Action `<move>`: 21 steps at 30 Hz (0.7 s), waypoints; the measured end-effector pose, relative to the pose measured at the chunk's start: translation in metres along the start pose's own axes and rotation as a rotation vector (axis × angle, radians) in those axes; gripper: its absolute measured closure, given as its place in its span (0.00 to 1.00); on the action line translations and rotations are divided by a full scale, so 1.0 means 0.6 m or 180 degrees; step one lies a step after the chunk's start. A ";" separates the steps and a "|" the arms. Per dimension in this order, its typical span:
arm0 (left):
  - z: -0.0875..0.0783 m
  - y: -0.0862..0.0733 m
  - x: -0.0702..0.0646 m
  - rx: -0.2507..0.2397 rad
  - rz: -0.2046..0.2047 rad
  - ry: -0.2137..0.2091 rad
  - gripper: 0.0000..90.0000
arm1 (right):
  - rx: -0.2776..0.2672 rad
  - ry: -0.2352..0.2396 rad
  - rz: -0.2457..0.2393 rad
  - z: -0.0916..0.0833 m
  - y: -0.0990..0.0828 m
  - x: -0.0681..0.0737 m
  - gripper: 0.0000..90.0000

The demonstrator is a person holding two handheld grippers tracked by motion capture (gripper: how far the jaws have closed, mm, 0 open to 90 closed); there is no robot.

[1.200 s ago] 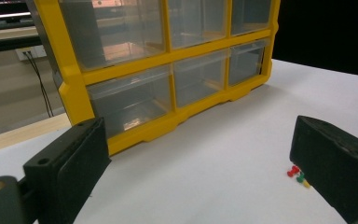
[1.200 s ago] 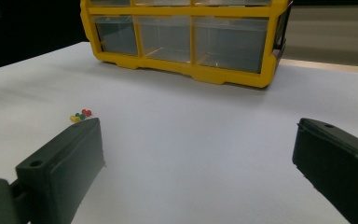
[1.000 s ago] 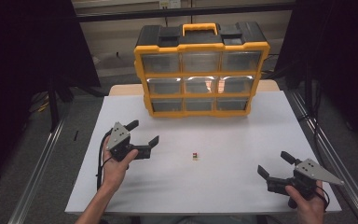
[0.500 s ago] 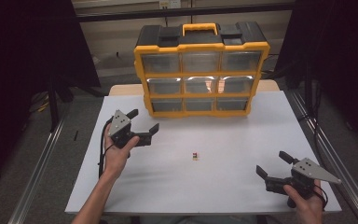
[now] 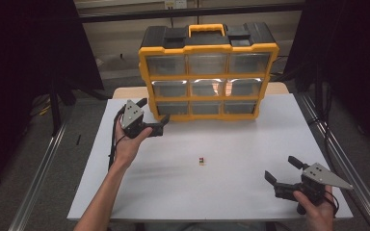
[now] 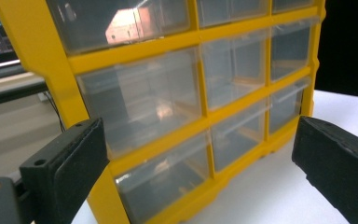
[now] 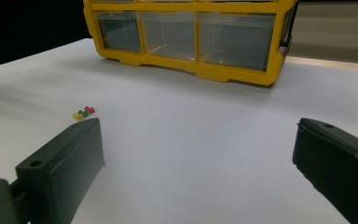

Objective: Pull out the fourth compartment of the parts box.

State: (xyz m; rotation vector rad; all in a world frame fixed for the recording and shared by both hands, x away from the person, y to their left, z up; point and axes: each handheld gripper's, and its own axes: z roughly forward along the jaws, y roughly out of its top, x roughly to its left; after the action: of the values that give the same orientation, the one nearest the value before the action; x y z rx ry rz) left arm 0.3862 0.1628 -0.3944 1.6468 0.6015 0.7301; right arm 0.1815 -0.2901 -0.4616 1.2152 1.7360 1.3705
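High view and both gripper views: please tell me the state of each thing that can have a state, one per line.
Yellow plastic drawer cabinet with black top: upright on the white table, orange handle folded down.
Clear plastic drawers: all pushed in; contents cannot be told.
Small coloured push pins: lying loose together on the table, untouched.
Left gripper: open, holding nothing, close to the cabinet's lower left corner.
Right gripper: open, holding nothing, low over the table.

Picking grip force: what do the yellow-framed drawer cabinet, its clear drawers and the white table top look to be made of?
The yellow-framed drawer cabinet: moulded plastic by the look, smooth with a slight sheen on the ribs. Its clear drawers: transparent plastic, glossy; they reflect light and show the dividers behind. The white table top: matte, even, no glare; board or laminate, can't tell. The left gripper faces the drawers, jaws open.
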 end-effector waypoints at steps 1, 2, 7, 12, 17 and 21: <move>0.002 0.002 0.001 -0.0006 0.0013 0.0003 0.04 | -0.0002 0.0005 0.0007 0.000 0.000 0.000 0.02; 0.005 0.003 0.000 -0.0029 0.0013 0.0027 0.04 | -0.0002 0.0006 0.0013 -0.001 0.000 0.000 0.02; 0.020 0.007 0.002 -0.0037 0.0224 0.0067 0.03 | -0.0026 -0.0015 0.0004 -0.003 0.000 0.001 0.02; 0.039 0.013 0.005 -0.0028 0.0424 0.0034 0.02 | -0.0054 -0.0035 -0.0001 -0.002 0.000 0.001 0.02; 0.052 0.018 0.004 0.0025 0.0637 0.0001 0.02 | -0.0062 -0.0022 0.0003 -0.002 0.000 0.001 0.02; 0.063 0.021 -0.005 0.0124 0.1084 0.0039 0.03 | -0.0057 -0.0026 0.0000 -0.004 0.000 0.001 0.02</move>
State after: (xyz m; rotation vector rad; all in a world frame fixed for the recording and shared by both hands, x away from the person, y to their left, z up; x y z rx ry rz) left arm 0.4122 0.1334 -0.3873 1.8042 0.3469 0.9794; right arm 0.1794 -0.2905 -0.4611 1.2097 1.7145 1.3764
